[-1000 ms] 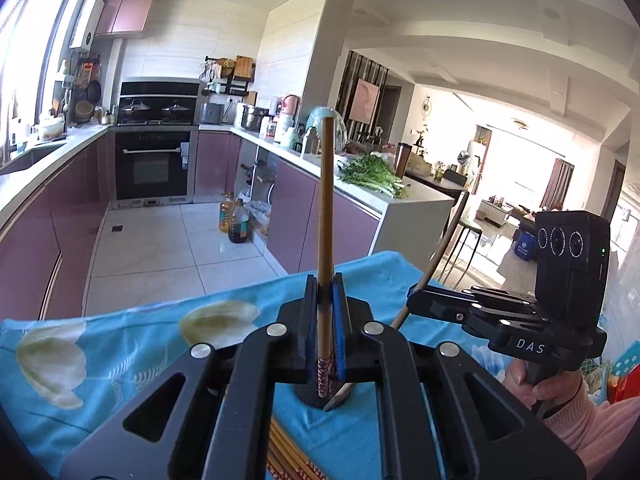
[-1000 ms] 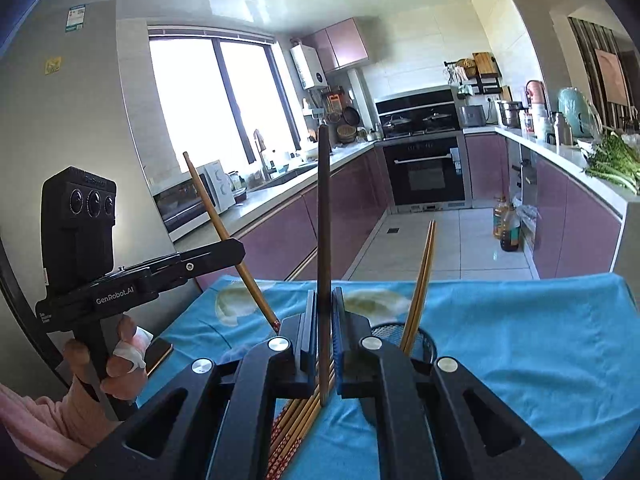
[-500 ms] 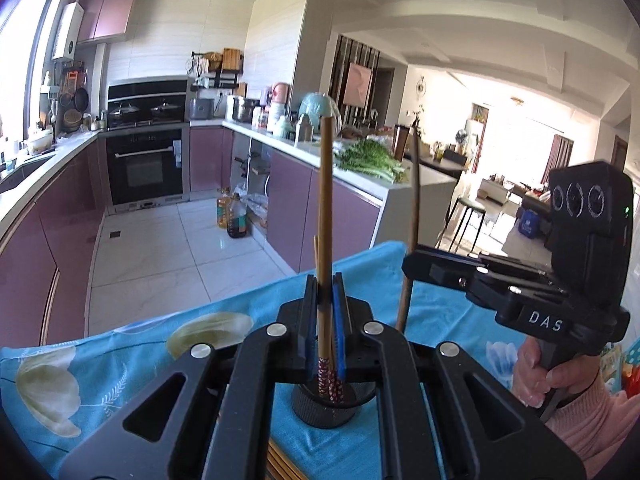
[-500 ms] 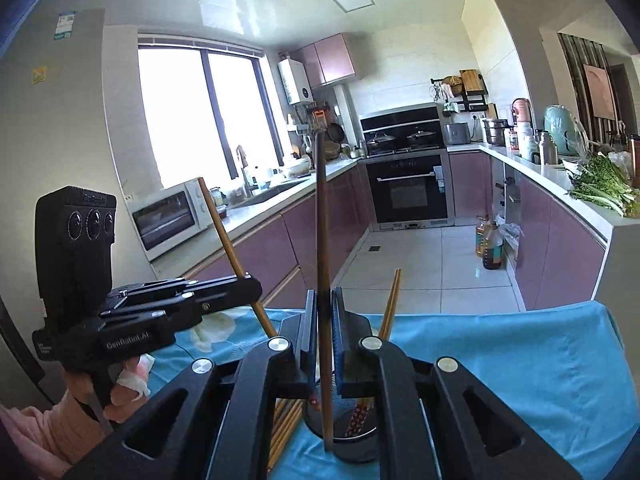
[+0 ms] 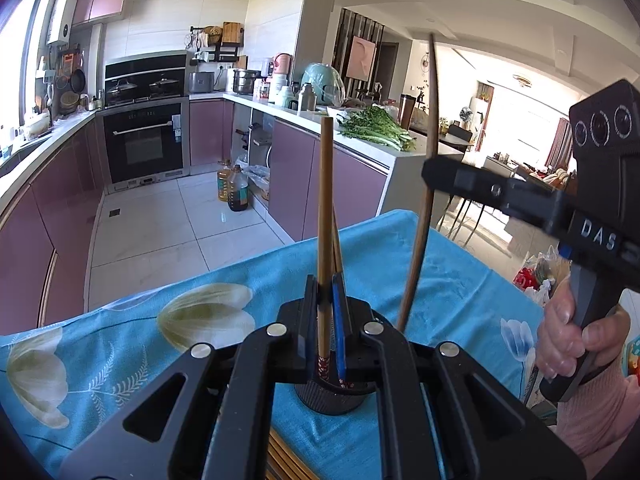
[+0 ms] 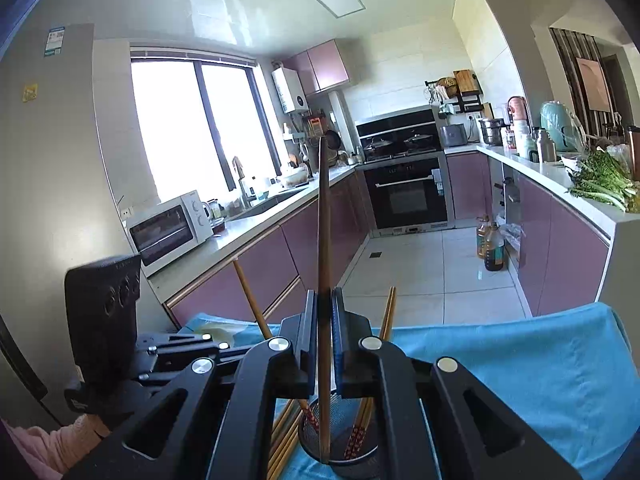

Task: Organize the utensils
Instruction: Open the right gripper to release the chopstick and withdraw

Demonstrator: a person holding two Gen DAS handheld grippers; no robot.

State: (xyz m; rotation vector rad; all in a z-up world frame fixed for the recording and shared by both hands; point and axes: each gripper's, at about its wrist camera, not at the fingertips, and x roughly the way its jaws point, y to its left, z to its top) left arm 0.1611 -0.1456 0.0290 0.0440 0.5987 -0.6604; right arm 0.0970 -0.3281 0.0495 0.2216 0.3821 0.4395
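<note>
holding a chopstick apiece, both grippers are hovering over the dark mesh holder (image 6: 340,440) standing on the blue flowered cloth (image 5: 120,344) that is covering the counter. the left gripper (image 5: 327,320) is grasping a light bamboo chopstick (image 5: 324,216), upright, with its patterned red end reaching down into the holder's mouth; the jaws are looking clenched on it low on the shaft, though a small gap is showing on the blue-padded side. the right gripper (image 6: 324,336) is clamping a darker chopstick (image 6: 323,240), nearly upright, its lower tip sitting inside the holder near the rim. two or three chopsticks (image 6: 386,312) are already leaning in the holder, red-patterned ends down, and more chopsticks (image 6: 282,436) are lying loose on the cloth just beside it.

these sticks are likely handling as light, stiff and smooth things, so they are apt to swivel or slide between flat pads if gripped only lightly. taking hold around the lower middle, as both grippers are doing, is probably keeping the tip steerable while leaving enough length below to guide it in. the holder itself is looking light and could tip if a stick is pressed against its rim, so letting go once the tip is well inside seems the safer course. the pile on the cloth suggests the sorting is only partly done.
</note>
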